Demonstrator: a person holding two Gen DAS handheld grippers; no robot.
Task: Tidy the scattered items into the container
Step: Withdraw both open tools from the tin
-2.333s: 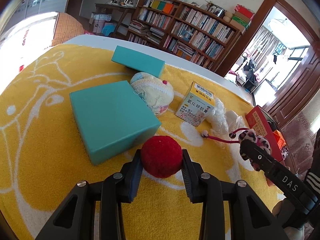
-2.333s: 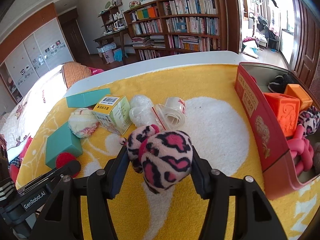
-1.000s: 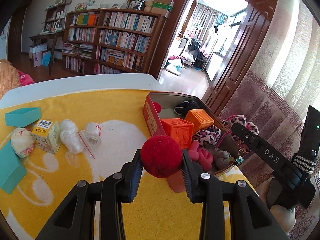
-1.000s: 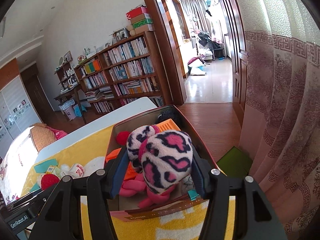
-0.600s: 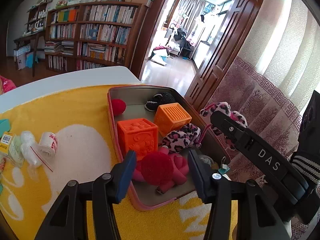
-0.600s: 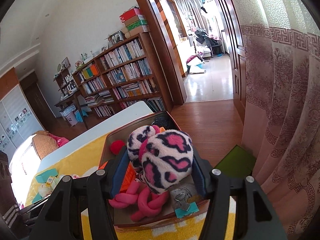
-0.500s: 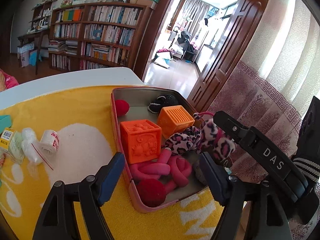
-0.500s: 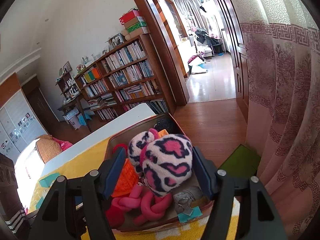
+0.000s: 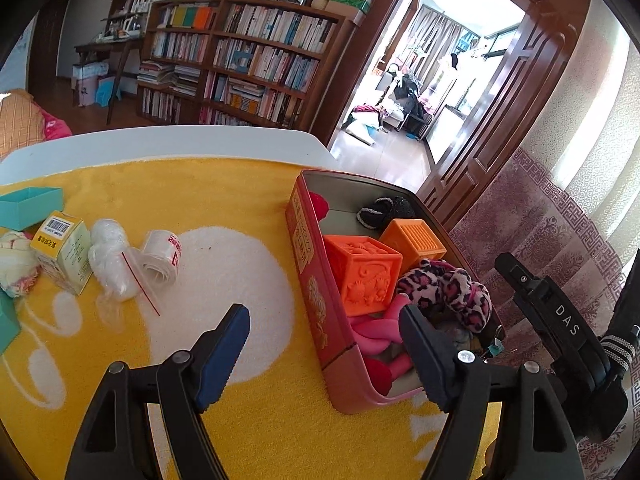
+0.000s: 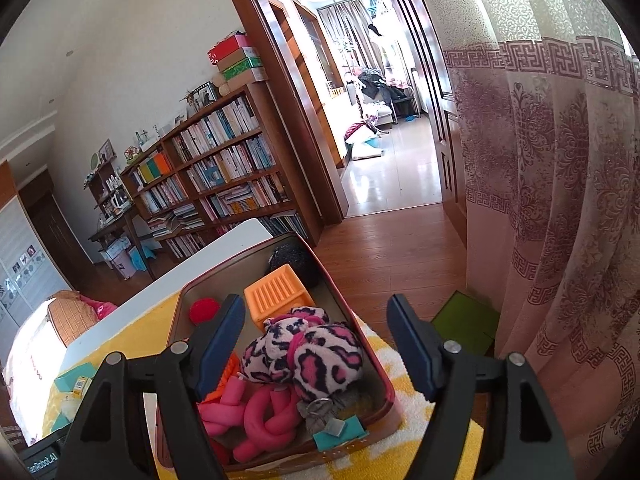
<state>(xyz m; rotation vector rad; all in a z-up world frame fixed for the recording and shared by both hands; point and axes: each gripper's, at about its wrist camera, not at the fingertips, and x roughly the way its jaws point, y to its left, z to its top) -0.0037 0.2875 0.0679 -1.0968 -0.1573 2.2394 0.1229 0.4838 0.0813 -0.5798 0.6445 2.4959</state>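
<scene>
1. The left tool (image 9: 324, 354) has its jaws spread wide with nothing between the pads; they have just been opening. It hangs over the near end of the red tin (image 9: 316, 304), straddling its near left wall
2. The right tool (image 10: 316, 340) is also spread wide and empty, its jaws having just been opening, and it sits above the same tin (image 10: 176, 332)
3. The leopard-print plush (image 10: 308, 354) lies loose in the tin below the right tool, clear of both pads; in the left view it rests (image 9: 444, 286) against the right side of the large orange cube (image 9: 366, 276)
4. A red pom-pom (image 9: 376, 374) lies in the near corner of the tin, just beside the pink knotted rope toy (image 10: 260, 412)
5. A second orange cube (image 9: 414, 238), a dark fuzzy item (image 9: 386, 212) and another red ball (image 9: 320, 204) fill the far end of the tin
6. A key ring with a teal tag (image 10: 336, 426) lies at the near end, next to the rope toy
7. Left on the yellow towel (image 9: 224, 200) covering the surface: a yellow-and-white carton (image 9: 64, 252), a clear bag (image 9: 112, 260), a white roll with red print (image 9: 160, 256), a pale knitted item (image 9: 16, 264) and a teal box (image 9: 30, 206), all well apart from the tin
8. The right tool's black body (image 9: 560, 320) shows at the right edge of the left view
</scene>
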